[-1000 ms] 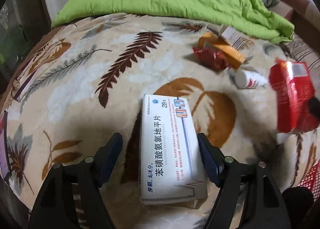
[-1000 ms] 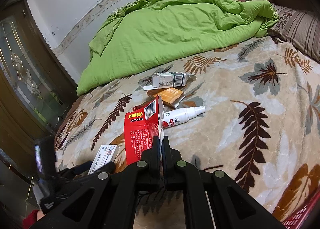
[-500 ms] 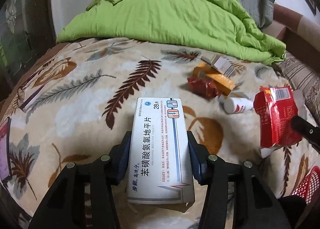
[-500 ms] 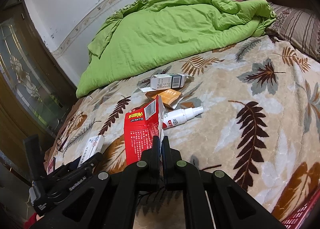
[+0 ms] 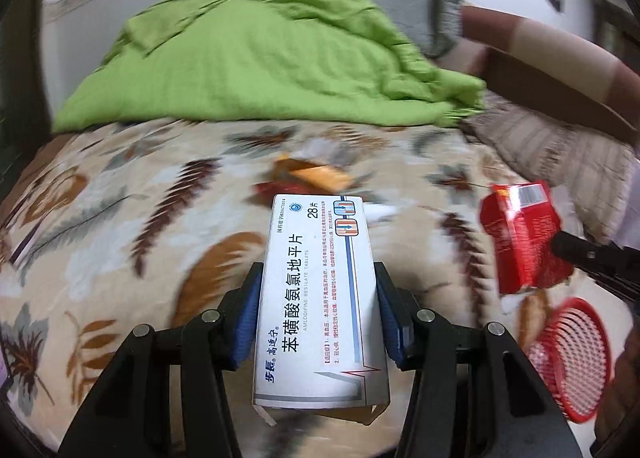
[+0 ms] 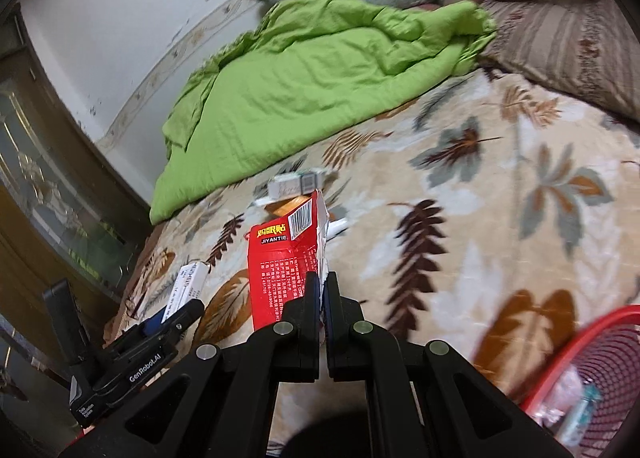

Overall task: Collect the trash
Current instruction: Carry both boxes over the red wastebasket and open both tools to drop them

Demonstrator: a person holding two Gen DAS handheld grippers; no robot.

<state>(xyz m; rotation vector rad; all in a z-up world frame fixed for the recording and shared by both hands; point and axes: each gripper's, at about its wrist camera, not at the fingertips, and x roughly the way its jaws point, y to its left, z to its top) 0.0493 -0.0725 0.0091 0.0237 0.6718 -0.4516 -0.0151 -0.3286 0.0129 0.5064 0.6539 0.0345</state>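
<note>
My left gripper [image 5: 316,294] is shut on a long white medicine box [image 5: 320,290] with blue print, lifted clear of the leaf-patterned bedspread; its blue pads [image 5: 246,318] press both long sides. My right gripper [image 6: 323,282] is shut on the edge of a flattened red carton [image 6: 280,258], which hangs above the bed at the right in the left wrist view as well, red carton [image 5: 520,238]. In the right wrist view the left gripper [image 6: 176,314] with the white box [image 6: 188,282] shows at lower left.
A red mesh basket [image 5: 576,354] sits at the lower right, with a few wrappers inside in the right wrist view, basket [image 6: 600,378]. An orange packet [image 5: 320,174], a white carton [image 6: 296,184] and a white bottle lie mid-bed. A green quilt [image 5: 260,58] and striped pillow [image 6: 568,46] lie beyond.
The left gripper closed on the white box and lifted it off the bedspread. Both grippers rose and swung right, bringing the red basket into view.
</note>
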